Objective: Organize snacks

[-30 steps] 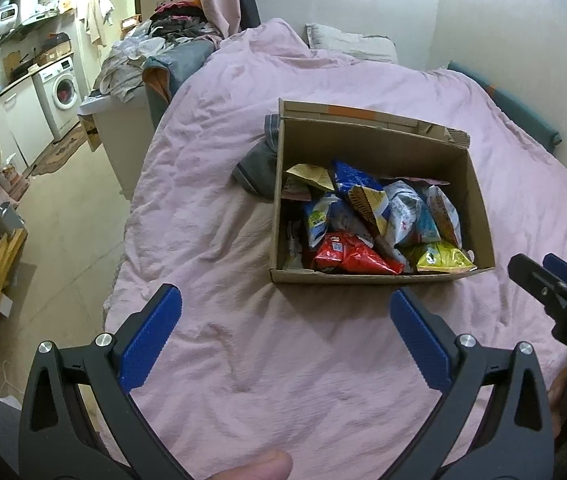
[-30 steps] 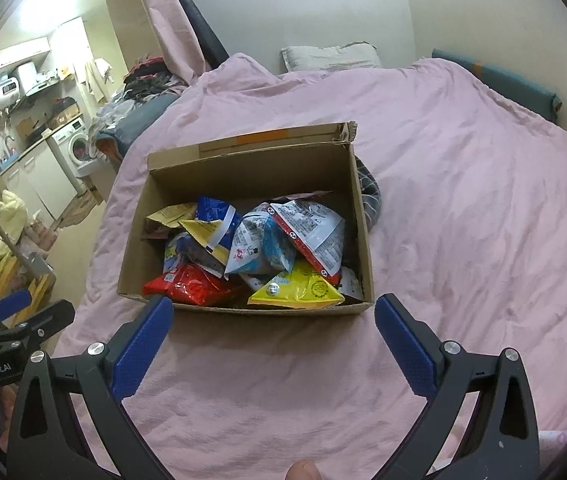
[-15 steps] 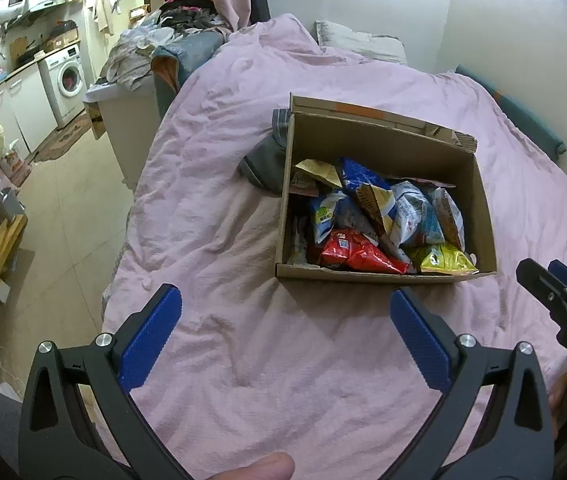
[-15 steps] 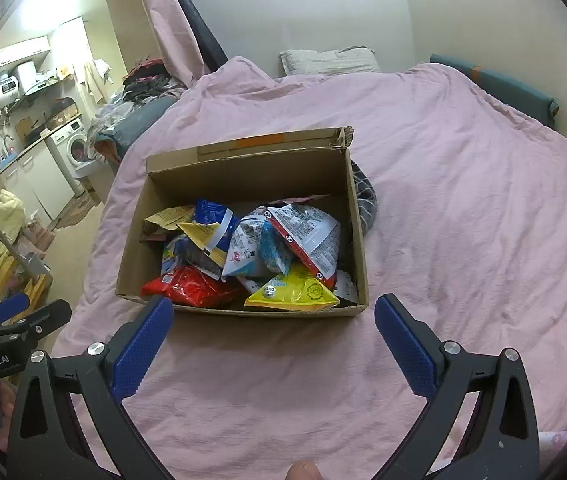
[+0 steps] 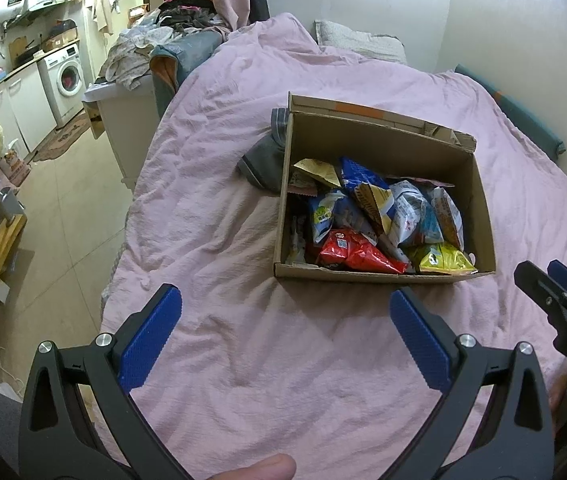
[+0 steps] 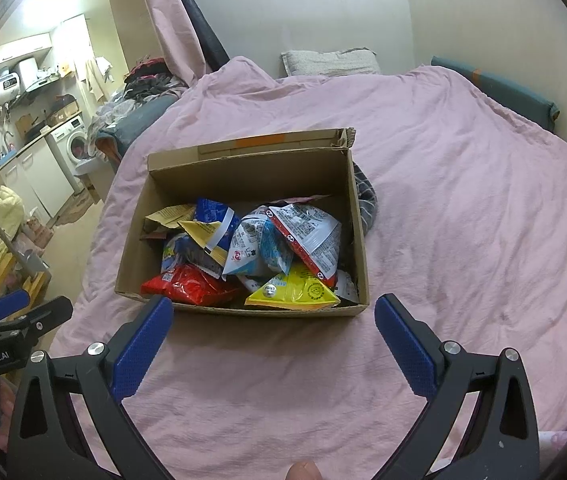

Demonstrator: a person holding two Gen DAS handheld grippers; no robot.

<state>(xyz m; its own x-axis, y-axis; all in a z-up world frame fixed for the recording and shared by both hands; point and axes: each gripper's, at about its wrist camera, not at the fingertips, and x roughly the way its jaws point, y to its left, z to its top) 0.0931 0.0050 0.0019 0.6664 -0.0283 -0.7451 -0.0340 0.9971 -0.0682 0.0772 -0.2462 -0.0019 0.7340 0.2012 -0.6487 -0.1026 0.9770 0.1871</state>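
An open cardboard box (image 5: 375,136) (image 6: 243,172) sits on a pink bedspread and holds several snack bags. Among them are a red bag (image 5: 353,254) (image 6: 189,286), a yellow bag (image 5: 441,260) (image 6: 295,292) and blue-and-white bags (image 6: 255,248). My left gripper (image 5: 285,312) is open and empty, above the bedspread in front of and left of the box. My right gripper (image 6: 273,320) is open and empty, just in front of the box's near wall. Each gripper shows at the edge of the other's view.
A grey striped cloth (image 5: 263,156) (image 6: 365,200) lies against the box's far side. A pillow (image 6: 329,62) lies at the head of the bed. Left of the bed are a floor, a clothes pile (image 5: 171,32) and a washing machine (image 5: 65,78).
Both views have shifted slightly; in the left wrist view the box has drifted down and right. Both grippers stay open and empty.
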